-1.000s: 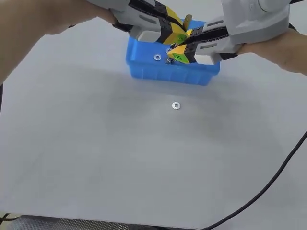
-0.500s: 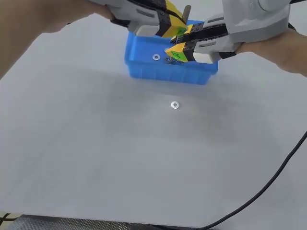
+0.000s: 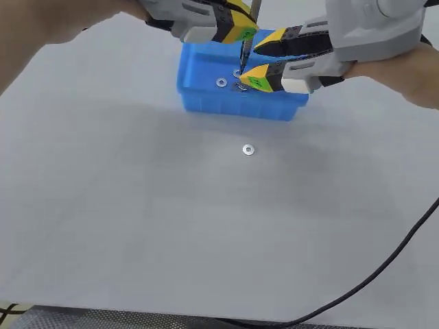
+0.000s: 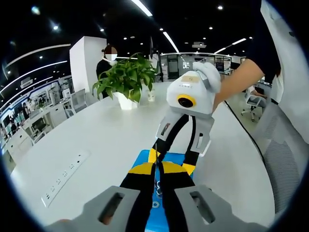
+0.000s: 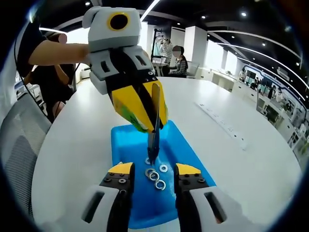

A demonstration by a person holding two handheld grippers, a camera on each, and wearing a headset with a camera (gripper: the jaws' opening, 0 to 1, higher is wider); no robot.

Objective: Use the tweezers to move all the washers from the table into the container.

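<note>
The blue container stands at the far side of the table, with several washers lying inside it. One more washer lies on the grey table in front of the container. My left gripper comes in from the upper left, shut on the tweezers. The tweezers point down into the container, their tips just above the washers. My right gripper reaches in from the right, open over the container, its jaws on either side of the washer pile. The left gripper faces the right one.
A black cable runs across the near right of the table. Open grey tabletop spreads in front of the container. A potted plant and people stand far behind on another table.
My left gripper has drawn back up and to the left, and the tweezers now stand more upright over the container. The right gripper's jaws show wider apart.
</note>
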